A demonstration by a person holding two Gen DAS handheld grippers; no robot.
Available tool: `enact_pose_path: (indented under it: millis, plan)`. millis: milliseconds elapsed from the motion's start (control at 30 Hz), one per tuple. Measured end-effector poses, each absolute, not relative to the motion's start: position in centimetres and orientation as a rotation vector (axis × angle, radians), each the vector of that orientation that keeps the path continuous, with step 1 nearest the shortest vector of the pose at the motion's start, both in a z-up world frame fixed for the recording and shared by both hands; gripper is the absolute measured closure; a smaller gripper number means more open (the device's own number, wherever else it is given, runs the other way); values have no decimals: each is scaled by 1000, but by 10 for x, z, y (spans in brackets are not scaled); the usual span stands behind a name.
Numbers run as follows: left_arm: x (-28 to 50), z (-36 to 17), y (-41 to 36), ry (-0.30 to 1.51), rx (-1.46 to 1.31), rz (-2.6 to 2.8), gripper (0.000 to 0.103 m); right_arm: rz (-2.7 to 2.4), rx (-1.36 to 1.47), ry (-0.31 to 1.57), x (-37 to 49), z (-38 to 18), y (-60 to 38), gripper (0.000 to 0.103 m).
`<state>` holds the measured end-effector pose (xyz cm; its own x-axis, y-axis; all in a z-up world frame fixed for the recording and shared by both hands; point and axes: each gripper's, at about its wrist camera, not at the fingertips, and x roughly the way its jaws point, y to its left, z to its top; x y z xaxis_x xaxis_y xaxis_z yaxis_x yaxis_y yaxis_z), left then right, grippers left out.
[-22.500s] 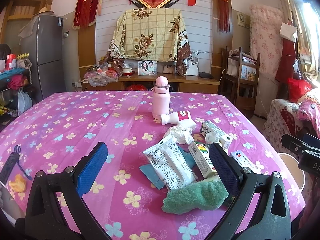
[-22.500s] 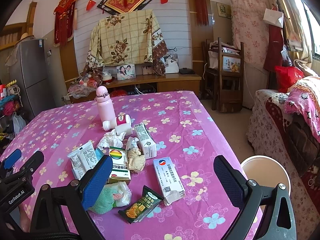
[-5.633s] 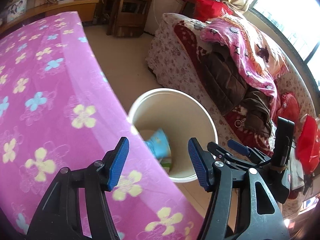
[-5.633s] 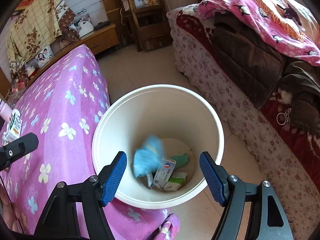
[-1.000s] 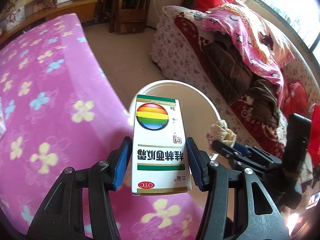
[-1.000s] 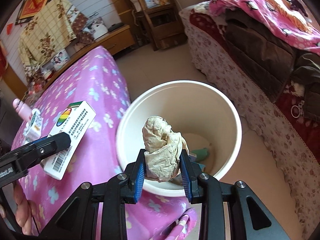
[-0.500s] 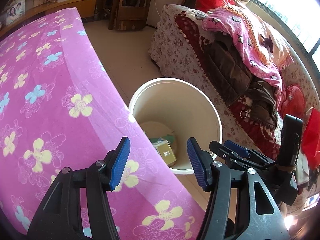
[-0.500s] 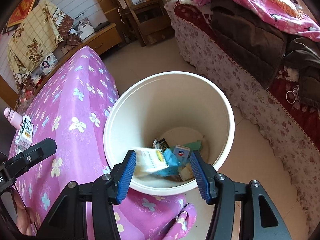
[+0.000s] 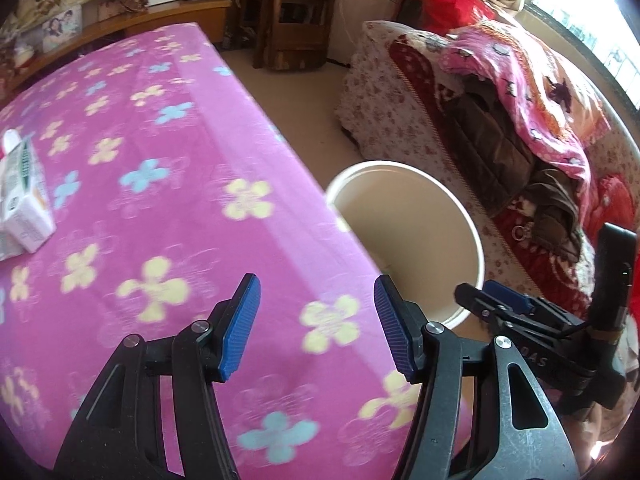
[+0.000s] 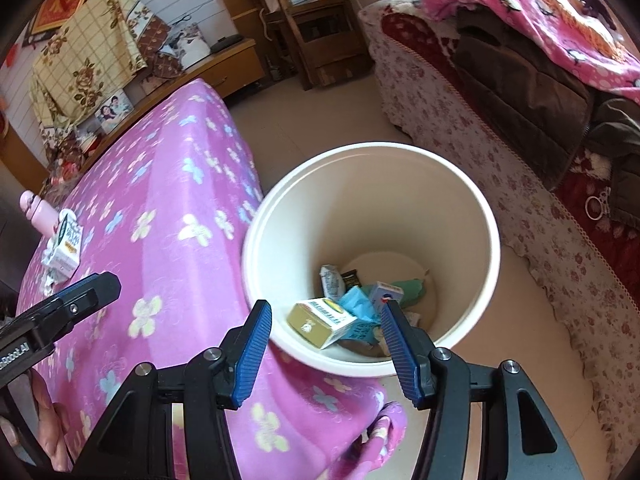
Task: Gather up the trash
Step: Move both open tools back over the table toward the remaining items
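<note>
small white-and-green printed cardboard carton (image 9: 25,184), left lying at the far edge of the pink flowered tablecloth (image 9: 168,200): judged light, stiff but crushable, best taken across its narrow sides; left gripper (image 9: 316,320) and right gripper (image 10: 326,342) both released, nothing held.

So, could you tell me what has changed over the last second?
The left gripper let go of the rainbow box, now lying in the bucket; the right gripper dropped its crumpled paper there too. Both now stand open and empty. The bucket and the carton on the table stayed put.
</note>
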<state>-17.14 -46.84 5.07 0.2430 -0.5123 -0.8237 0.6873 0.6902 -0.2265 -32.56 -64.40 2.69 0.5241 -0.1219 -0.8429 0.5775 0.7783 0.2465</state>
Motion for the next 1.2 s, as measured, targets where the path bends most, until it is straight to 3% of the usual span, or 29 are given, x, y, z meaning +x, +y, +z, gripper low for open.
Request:
enact_pose_path:
  millis: [167, 867, 1200]
  plan:
    - [-162, 53, -439, 1023, 181, -766, 45, -394, 522, 931, -311, 36, -617, 41]
    - [-103, 53, -265, 1026, 20, -506, 45, -130, 376, 992, -226, 46, -475, 41]
    - [-34, 54, -172, 1000, -80, -354, 45, -5, 309, 1000, -174, 51, -421, 41]
